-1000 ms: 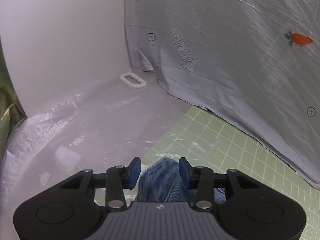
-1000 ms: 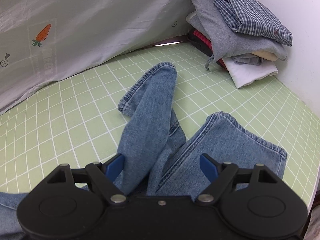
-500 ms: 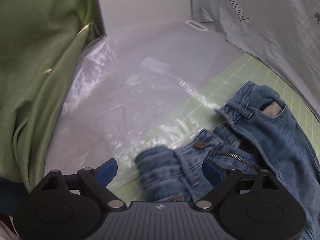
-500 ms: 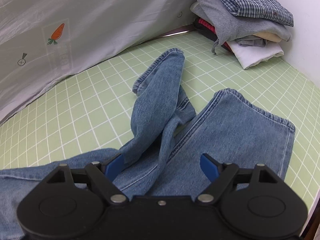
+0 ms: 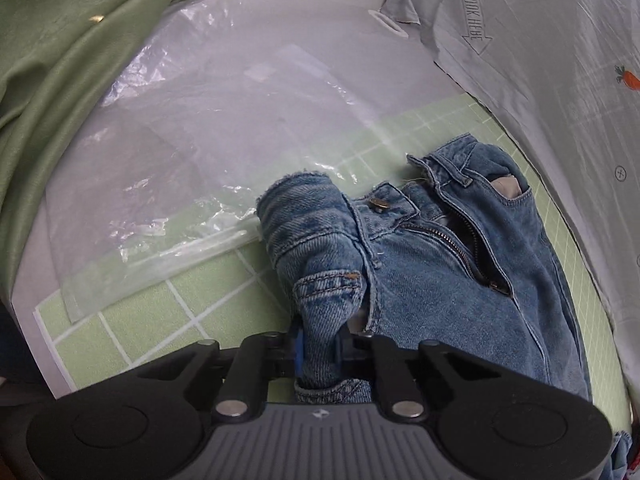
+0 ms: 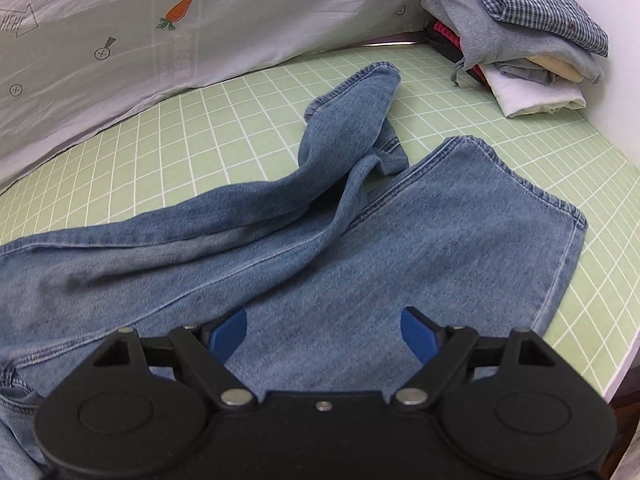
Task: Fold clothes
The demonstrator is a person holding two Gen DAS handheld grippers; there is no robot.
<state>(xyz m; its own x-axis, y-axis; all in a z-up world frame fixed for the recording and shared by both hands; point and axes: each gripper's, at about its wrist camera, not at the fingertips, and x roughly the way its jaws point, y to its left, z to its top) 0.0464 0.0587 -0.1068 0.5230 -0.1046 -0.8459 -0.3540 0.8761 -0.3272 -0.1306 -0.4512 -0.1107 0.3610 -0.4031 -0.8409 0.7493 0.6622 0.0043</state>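
Observation:
Blue jeans (image 5: pixel 432 264) lie on the green grid mat (image 5: pixel 132 320), front up, zip open. My left gripper (image 5: pixel 318 350) is shut on a bunched fold of the jeans' waistband at its near corner. In the right wrist view the legs (image 6: pixel 400 232) spread over the mat; one leg lies flat to the right, the other (image 6: pixel 352 120) is twisted and runs toward the back. My right gripper (image 6: pixel 324 330) is open and empty, just above the flat leg.
A stack of folded clothes (image 6: pixel 520 40) sits at the back right corner. A grey printed sheet (image 6: pixel 160 28) hangs along the back. Clear plastic film (image 5: pixel 224 128) covers the mat's left end, with green cloth (image 5: pixel 60 40) beyond. The mat's right edge (image 6: pixel 608 320) is close.
My left gripper opened over the waistband, then closed on a fold of it. The right gripper stayed open and drew back, so more of the legs shows.

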